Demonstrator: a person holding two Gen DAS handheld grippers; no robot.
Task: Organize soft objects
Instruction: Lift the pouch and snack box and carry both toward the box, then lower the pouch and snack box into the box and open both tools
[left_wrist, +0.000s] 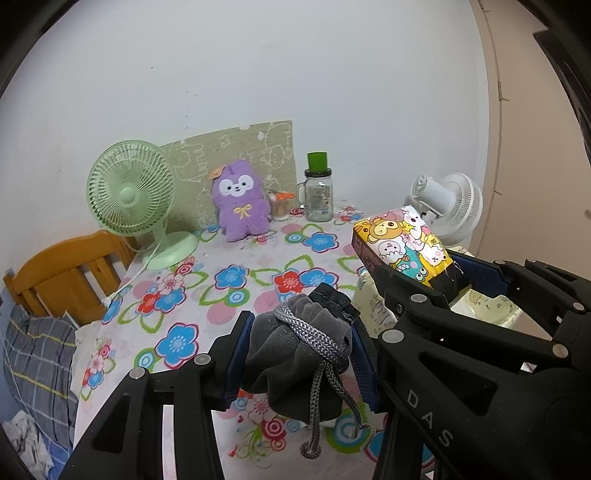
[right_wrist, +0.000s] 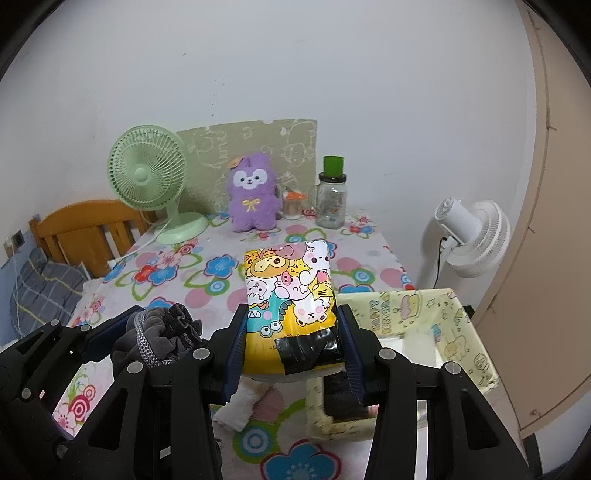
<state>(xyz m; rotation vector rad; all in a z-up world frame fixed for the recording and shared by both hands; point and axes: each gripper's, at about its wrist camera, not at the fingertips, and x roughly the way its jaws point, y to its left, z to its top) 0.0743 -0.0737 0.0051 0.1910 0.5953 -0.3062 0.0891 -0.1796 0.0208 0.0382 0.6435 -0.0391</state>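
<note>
Grey pouch (left_wrist: 295, 354), cartoon-print yellow packet (right_wrist: 291, 295)

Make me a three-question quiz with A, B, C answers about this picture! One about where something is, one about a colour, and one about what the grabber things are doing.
1. Where is the purple plush toy?
A. in the yellow box
B. at the back of the table, between the green fan and the glass jar
C. on the floor

2. What colour is the jar's lid?
A. green
B. red
C. blue

3. What is the left gripper doing?
A. hanging open over nothing
B. pinching the white fan
C. clamped on the grey drawstring pouch

Answers:
1 B, the toy sits by the wall between the green fan and the glass jar.
2 A, the cap is bright green.
3 C, its blue pads press both sides of the grey drawstring pouch.
</note>
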